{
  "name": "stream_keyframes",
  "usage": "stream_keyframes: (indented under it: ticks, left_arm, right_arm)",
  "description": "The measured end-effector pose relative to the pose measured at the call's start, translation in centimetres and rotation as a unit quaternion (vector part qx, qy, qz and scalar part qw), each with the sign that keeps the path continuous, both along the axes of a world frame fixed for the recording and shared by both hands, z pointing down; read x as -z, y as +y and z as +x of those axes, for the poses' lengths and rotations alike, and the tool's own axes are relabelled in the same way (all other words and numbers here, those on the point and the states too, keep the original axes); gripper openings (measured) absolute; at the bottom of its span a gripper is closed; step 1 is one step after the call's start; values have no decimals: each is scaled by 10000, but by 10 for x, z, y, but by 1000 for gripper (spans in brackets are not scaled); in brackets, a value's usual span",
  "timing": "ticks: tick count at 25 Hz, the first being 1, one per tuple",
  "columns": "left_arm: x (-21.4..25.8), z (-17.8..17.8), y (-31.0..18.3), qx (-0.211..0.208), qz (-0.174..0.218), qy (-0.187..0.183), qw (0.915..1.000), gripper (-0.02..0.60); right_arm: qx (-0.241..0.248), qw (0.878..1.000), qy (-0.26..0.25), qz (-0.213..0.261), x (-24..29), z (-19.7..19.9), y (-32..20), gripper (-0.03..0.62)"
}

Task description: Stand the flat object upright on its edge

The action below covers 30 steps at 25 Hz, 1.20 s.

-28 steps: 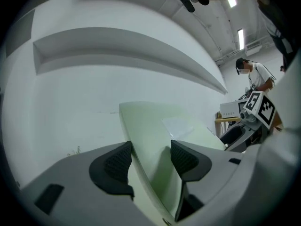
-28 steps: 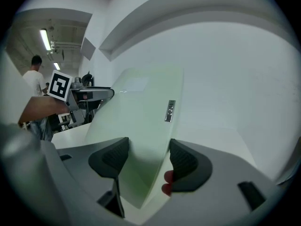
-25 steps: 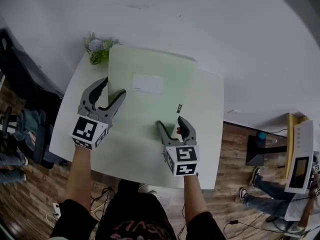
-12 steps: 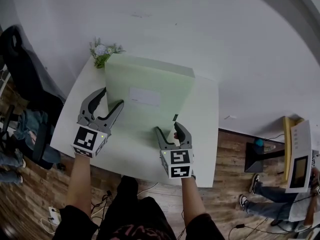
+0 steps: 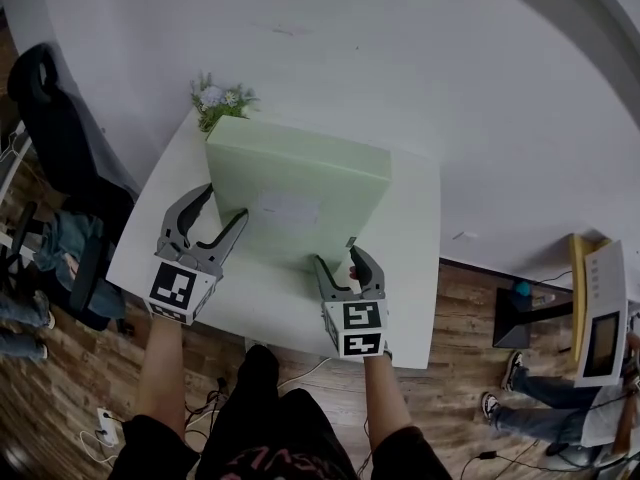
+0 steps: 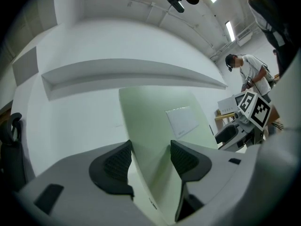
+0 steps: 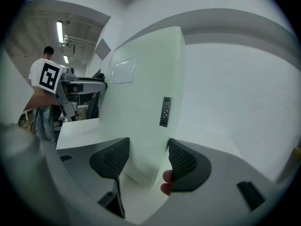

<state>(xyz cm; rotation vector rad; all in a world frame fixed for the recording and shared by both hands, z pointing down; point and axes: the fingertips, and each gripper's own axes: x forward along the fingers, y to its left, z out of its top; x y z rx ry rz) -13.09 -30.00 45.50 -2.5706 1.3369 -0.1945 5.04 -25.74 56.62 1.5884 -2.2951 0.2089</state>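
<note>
Both grippers were clamped on the pale green board (image 5: pixel 300 183), one at each lower corner. In the left gripper view the left gripper (image 6: pixel 150 161) had its two dark ribbed pads pressed against the board's (image 6: pixel 157 121) opposite faces, the jaws only a narrow way apart with the board filling the gap. In the right gripper view the right gripper (image 7: pixel 148 161) held the other lower corner of the board (image 7: pixel 141 102) the same way, one pad on each face.

From the head view, the left gripper (image 5: pixel 225 200) and right gripper (image 5: pixel 340 258) sat at the board's near side. The board stood raised on its lower edge on the white table (image 5: pixel 410 268), its top edge up and toward the wall. It appeared to lean slightly away from the person, though how close it was to vertical could not be told. A white label (image 5: pixel 290 208) showed on the face toward the person, and a small dark tag (image 7: pixel 164 111) sat on the narrow side edge by the right gripper.

A small bunch of flowers (image 5: pixel 222 103) stood at the table's far left corner, just behind the board. A black chair (image 5: pixel 50 108) stood off the table's left side.
</note>
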Motion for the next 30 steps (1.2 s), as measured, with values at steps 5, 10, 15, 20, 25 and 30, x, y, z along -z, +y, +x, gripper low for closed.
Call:
stream_keyframes:
  ticks: [5, 10, 15, 20, 25, 30]
  left_arm:
    - [-2, -1, 8, 27, -23, -54, 10000, 275]
    - [-4, -4, 12, -40, -110, 15, 9999, 275]
    - [-5, -5, 15, 17, -108, 3, 9999, 275]
    - [-10, -10, 19, -25, -228, -48, 9997, 278]
    - [-11, -16, 27, 119, -409, 47, 9991, 278]
    - [-10, -22, 41, 274, -599, 150, 9977, 278]
  right_arm:
    - [-1, 10000, -74, 12, -1, 1, 5, 278]
    - [44, 10000, -48, 32, -1, 3, 6, 278]
    - [-15, 9999, -122, 17, -1, 2, 6, 278]
    - [-121, 9995, -258, -112, -3, 5, 10, 278]
    - [-170, 9989, -412, -135, 6, 6, 23, 278]
    - [-318, 9974, -613, -219, 15, 16, 37, 278]
